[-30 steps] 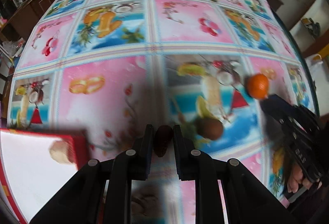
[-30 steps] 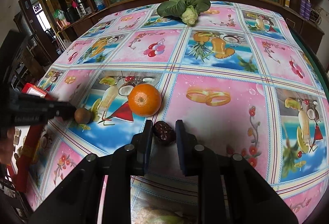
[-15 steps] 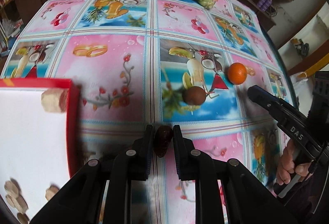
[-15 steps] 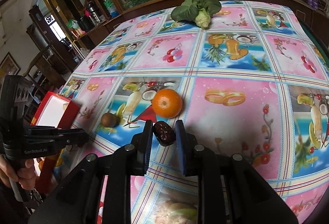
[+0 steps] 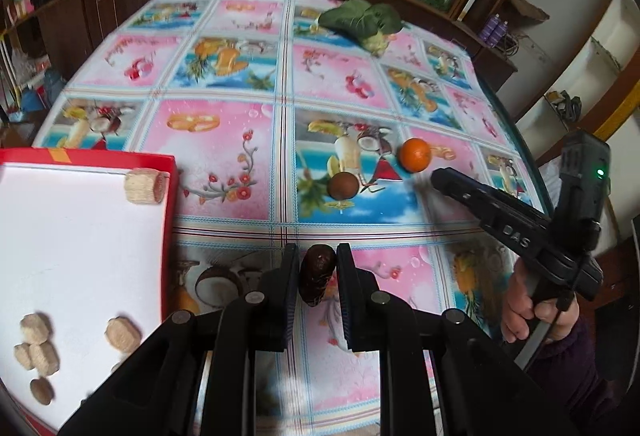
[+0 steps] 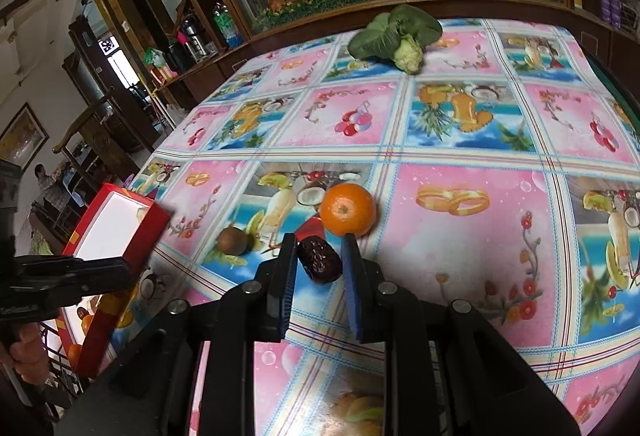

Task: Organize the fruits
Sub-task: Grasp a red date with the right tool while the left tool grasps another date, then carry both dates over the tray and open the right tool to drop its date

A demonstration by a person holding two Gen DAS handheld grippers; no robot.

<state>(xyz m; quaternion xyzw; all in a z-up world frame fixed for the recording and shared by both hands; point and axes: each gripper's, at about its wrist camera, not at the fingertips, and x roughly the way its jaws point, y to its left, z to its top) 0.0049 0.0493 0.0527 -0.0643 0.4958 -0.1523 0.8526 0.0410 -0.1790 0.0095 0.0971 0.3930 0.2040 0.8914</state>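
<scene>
The left tongs (image 5: 318, 276) are pinching a dark date (image 5: 317, 272) above the counter (image 5: 224, 155), just right of the red box (image 5: 170, 203) holding pale biscuits (image 5: 144, 185). The right tongs (image 6: 320, 262) are gripping a wrinkled date (image 6: 320, 260) just in front of the orange (image 6: 347, 209). A brown kiwi (image 6: 232, 240) is sitting left of the orange, and leafy greens (image 6: 394, 33) are lying at the far end.

Pink-blue fruit-print tablecloth (image 5: 224, 139); red box (image 5: 170, 195), white inside; orange mandarin (image 6: 348, 209); green cabbage (image 6: 394, 31).
</scene>
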